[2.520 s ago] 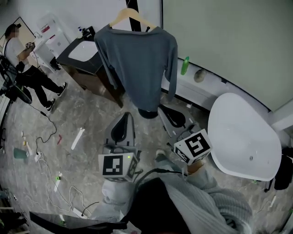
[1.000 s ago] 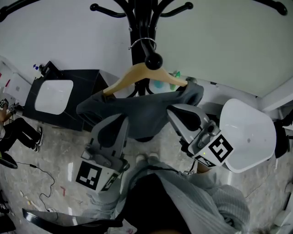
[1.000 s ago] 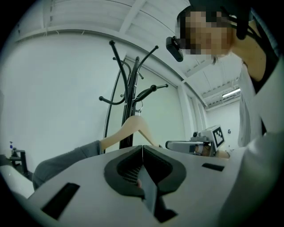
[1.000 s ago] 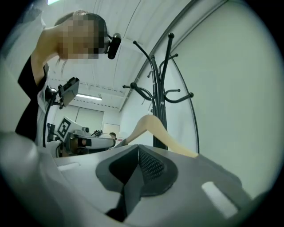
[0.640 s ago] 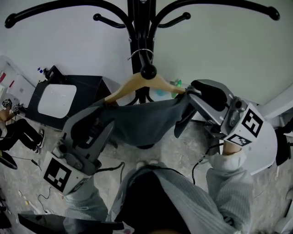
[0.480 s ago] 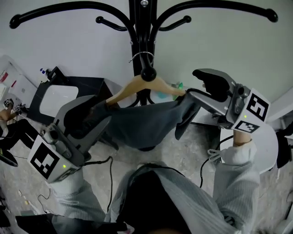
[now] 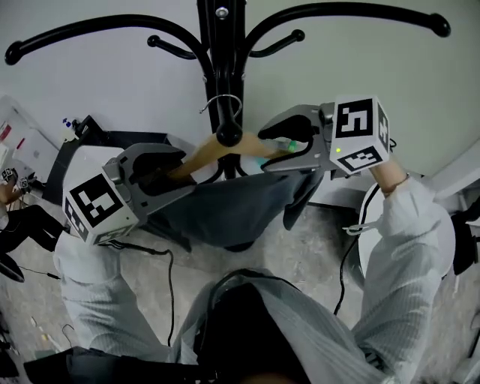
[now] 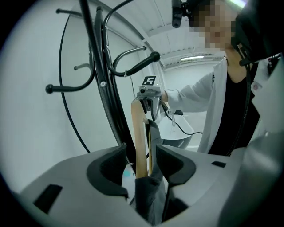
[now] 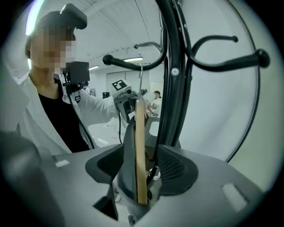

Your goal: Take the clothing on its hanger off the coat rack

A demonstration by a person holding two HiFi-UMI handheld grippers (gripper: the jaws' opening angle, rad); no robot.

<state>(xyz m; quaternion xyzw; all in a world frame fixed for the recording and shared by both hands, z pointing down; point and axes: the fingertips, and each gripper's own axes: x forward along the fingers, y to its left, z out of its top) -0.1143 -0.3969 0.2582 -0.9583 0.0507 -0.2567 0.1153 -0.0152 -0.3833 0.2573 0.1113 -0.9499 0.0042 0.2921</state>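
A wooden hanger [image 7: 202,154] hangs by its wire hook [image 7: 223,105] on the black coat rack pole [image 7: 217,60], with a grey garment [image 7: 232,206] draped over it. My left gripper [image 7: 184,176] is at the hanger's left end and my right gripper [image 7: 274,150] at its right end. Both pairs of jaws are opening. In the left gripper view, the hanger arm [image 8: 140,137] and cloth [image 8: 148,199] lie between my left gripper's [image 8: 141,166] spread jaws. In the right gripper view, the wood [image 9: 140,146] and cloth [image 9: 128,159] stand between my right gripper's [image 9: 140,170] wide jaws, unpressed.
Curved black rack arms [image 7: 352,11] spread overhead, close to the white wall. A white round table [image 7: 442,232] stands at the right behind my sleeve, and a dark cabinet [image 7: 97,142] at the left. A cable [image 7: 169,285] trails from the left gripper. A person [image 7: 15,217] is far left.
Both grippers have risen from below the garment to the two ends of the hanger. Their jaws have gone from shut to wide apart around the hanger arms.
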